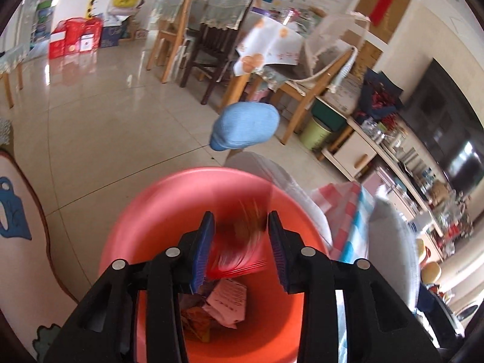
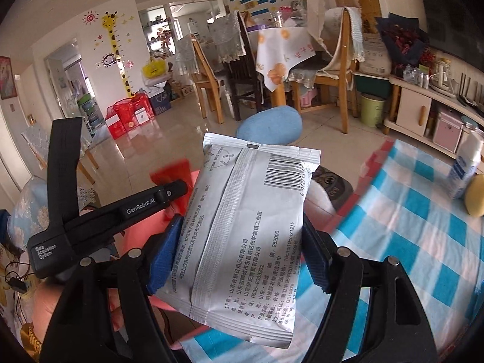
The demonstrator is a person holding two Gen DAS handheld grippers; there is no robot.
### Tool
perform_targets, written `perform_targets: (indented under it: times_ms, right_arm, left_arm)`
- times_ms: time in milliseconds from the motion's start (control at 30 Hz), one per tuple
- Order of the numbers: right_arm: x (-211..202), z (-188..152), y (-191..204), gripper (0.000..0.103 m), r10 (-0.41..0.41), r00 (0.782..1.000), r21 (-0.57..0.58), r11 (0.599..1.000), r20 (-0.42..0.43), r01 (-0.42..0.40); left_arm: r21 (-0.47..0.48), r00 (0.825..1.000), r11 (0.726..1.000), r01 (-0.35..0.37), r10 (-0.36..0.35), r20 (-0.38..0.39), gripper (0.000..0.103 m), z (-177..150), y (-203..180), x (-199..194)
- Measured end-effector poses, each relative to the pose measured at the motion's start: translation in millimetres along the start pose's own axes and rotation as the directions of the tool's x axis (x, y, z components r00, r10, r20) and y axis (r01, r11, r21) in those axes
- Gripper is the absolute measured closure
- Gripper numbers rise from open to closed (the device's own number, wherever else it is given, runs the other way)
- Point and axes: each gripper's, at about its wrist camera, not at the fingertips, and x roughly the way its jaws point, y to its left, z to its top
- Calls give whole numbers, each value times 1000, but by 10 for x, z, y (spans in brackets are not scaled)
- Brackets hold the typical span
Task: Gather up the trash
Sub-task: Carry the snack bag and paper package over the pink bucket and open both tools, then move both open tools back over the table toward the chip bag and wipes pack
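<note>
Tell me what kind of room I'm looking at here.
Most likely the living and dining area of a family home: a dining table with wooden chairs around it, a giraffe height chart stuck on the wall, and a low cabinet crowded with household items.

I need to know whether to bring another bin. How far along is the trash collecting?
Done: several wrappers already lie in the red bin. In hand: a blurred red wrapper sits between the left tongs, over the bin, pads apart from it; the right tongs grip a silver packet. Left: binning that packet. Other remaining trash isn't visible.
</note>
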Motion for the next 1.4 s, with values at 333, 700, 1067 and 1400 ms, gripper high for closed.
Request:
perform_targets:
  times_ms: [333, 700, 1067, 1400]
  right_arm:
    - [89, -94, -13, 20, -37, 999, 32, 999, 9, 37]
    - [-218, -370, -205, 16, -163, 987, 4, 987, 12, 163]
    - [-603, -629, -440, 16, -227, 974, 61, 972, -11, 227]
    - [-1084, -889, -607, 11, -305, 952, 91, 948, 4, 304]
  left_arm:
    - [-69, 999, 997, -38, 40, 36, 28, 87, 220, 3]
    - [7, 989, 1000, 5, -6, 145, 17, 11, -101, -106]
    - [157, 956, 977, 145, -179, 233, 11, -204, -663, -271]
    - [281, 933, 934, 221, -286, 217, 9, -496, -1177, -328]
